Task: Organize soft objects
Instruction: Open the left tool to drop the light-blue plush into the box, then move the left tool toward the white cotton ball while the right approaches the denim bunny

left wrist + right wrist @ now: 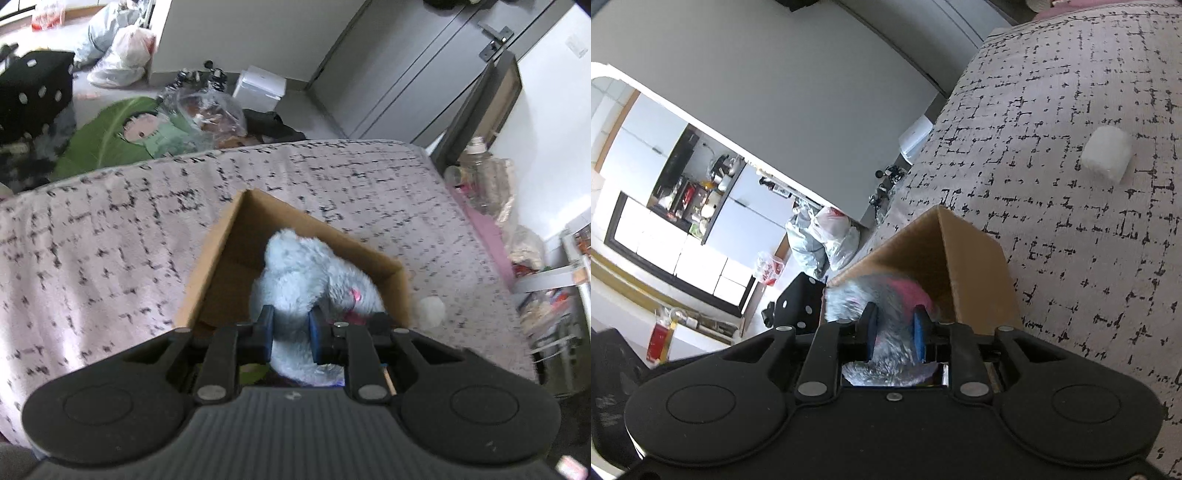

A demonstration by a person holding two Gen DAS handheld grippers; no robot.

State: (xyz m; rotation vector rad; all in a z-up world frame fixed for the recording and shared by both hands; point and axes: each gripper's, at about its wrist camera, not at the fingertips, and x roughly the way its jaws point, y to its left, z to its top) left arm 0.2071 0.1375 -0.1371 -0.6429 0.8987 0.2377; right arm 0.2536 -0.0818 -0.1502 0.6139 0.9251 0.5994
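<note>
We hold a fluffy plush toy (314,266) between both grippers, over and partly inside an open cardboard box (214,266) that sits on the bed (110,236). Its fur is pale blue-white and long-piled, with a pink patch on one side; from the right wrist view the same plush toy (886,295) looks greyer, with a broader pink area toward the box wall. The left gripper (291,330) has its jaws closed in on a fold of fur, the blue pads pressing into it from either side. The right gripper (895,328) likewise has its jaws pinched on the fur, a narrow band of plush squeezed between them.

Much of the toy is hard to read. We cannot tell its shape or which part is head or limb: motion blur softens the fur in the right wrist view, and both gripper bodies cover its lower part. The near wall of the cardboard box (975,266) is cut off behind the grippers, and the box floor is mostly hidden by the toy.

A small white soft block (1106,157) lies on the patterned bedcover, apart from the box; in the left wrist view only part of it (430,310) shows, just beside the box's corner.
</note>
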